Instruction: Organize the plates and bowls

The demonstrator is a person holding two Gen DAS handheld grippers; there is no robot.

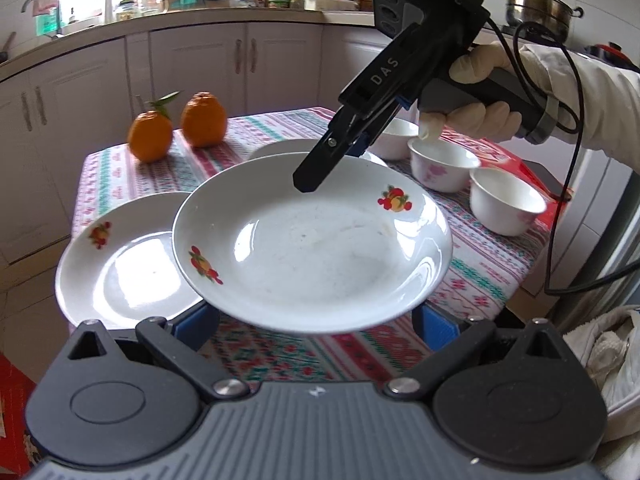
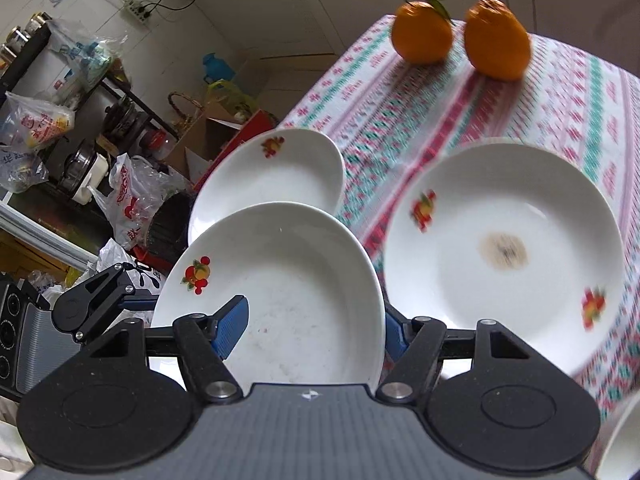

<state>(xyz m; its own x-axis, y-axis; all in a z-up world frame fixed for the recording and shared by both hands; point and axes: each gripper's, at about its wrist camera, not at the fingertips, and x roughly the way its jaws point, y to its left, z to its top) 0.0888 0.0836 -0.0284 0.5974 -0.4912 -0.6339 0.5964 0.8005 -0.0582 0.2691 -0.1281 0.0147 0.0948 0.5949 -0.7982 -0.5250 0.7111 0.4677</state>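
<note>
- Over the cloth-covered table (image 1: 476, 280), three plates show: a lifted plate (image 1: 312, 240), a second plate (image 1: 116, 268) overhanging the table's near-left corner, and a third, stained plate (image 2: 504, 248) lying flat toward the middle.
- Three small white bowls (image 1: 440, 164) stand in a row along the table's right edge, and two oranges (image 1: 176, 128) sit side by side at the far-left corner.
- Right gripper (image 1: 316, 176) has its fingers pinched on the lifted plate's far rim, one blue pad (image 2: 232, 324) lying inside the dish.
- Left gripper (image 1: 316, 328) sits just under the plate's near rim, its fingers spread wide to either side; whether they touch the plate cannot be told.
- Lifted plate is round, so it has no long axis; it faces upward, tilted slightly, partly overlapping the second plate.
</note>
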